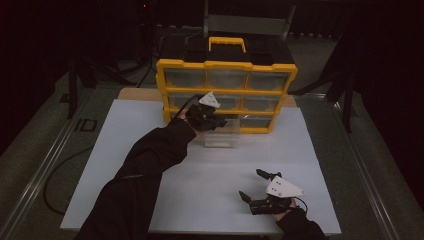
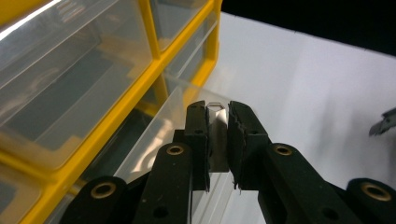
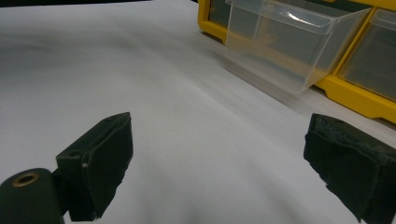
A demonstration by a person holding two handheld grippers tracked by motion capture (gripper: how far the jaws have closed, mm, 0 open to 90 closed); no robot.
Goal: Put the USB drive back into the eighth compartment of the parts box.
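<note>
Clear plastic drawer point(image 1: 221, 134), pulled out of the bottom row of a yellow and black organiser cabinet point(image 1: 226, 65), sitting on a white table top point(image 1: 200, 190) just in front of the cabinet. Nearest the person, low at the right in the high view, the right gripper point(image 1: 252, 186) rests on the white surface, its black jaws spread wide with nothing between them; a grey three-cornered plate sits on top of it and a dark sleeve comes in from the bottom edge. The right gripper view looks between those two parted jaws across bare white surface to the drawer, which stands out from the yellow frame. Farther off, the left arm in a dark sleeve point(image 1: 150, 160) stretches forward and to the right, reaching the drawer. The left gripper point(image 2: 217, 114) has its jaws pressed together on the drawer's thin clear front lip, a detail the left gripper view gives close up and the high view leaves hidden under the hand. Behind it rise the cabinet's other clear-fronted drawers and a yellow carry handle point(image 1: 227, 44)
</note>
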